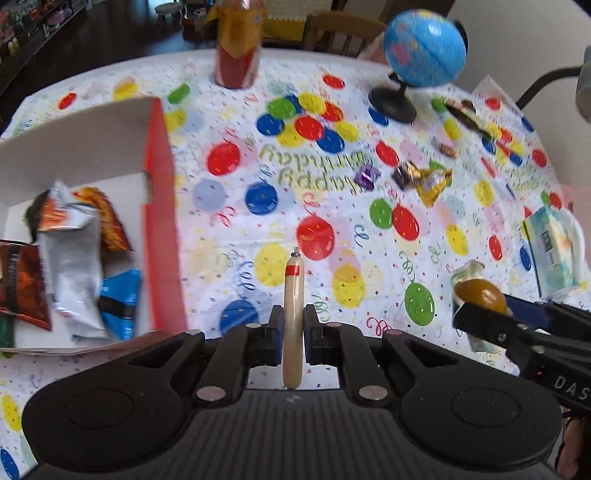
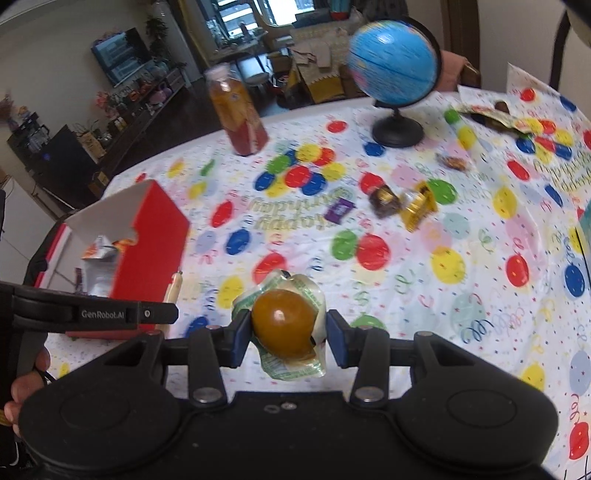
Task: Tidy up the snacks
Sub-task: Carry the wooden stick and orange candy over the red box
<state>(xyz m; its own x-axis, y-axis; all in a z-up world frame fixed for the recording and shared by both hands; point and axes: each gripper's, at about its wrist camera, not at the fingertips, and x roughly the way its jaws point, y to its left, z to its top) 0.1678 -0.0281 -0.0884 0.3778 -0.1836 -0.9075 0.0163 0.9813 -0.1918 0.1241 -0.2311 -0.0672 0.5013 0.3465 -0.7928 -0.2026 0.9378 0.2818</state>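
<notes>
Both tongs loaded above the party tablecloth; snack box at the table's left edge.

We see the left gripper (image 1: 293, 332) clamped tight on a pale sausage stick (image 1: 293, 317) with a red band, and the right gripper (image 2: 284, 332) clamped on a brown egg-shaped snack (image 2: 284, 328) in clear wrap. The red cardboard box (image 1: 160, 221) sits by the left edge of the table, with crumpled snack packets (image 1: 74, 266) inside it. The table (image 1: 229, 236) carries a white cloth printed with balloons and streamers. Small wrapped candies (image 1: 421, 177) lie loose toward its right side; a globe (image 1: 424, 48) and an orange-and-red bottle (image 1: 238, 40) stand near the far edge, a tissue pack (image 1: 552, 251) at the right edge. Beyond the table, in the right wrist view, a dark sideboard (image 2: 74, 147) stands along the wall, and a window (image 2: 258, 14) shows at the back of the room.
</notes>
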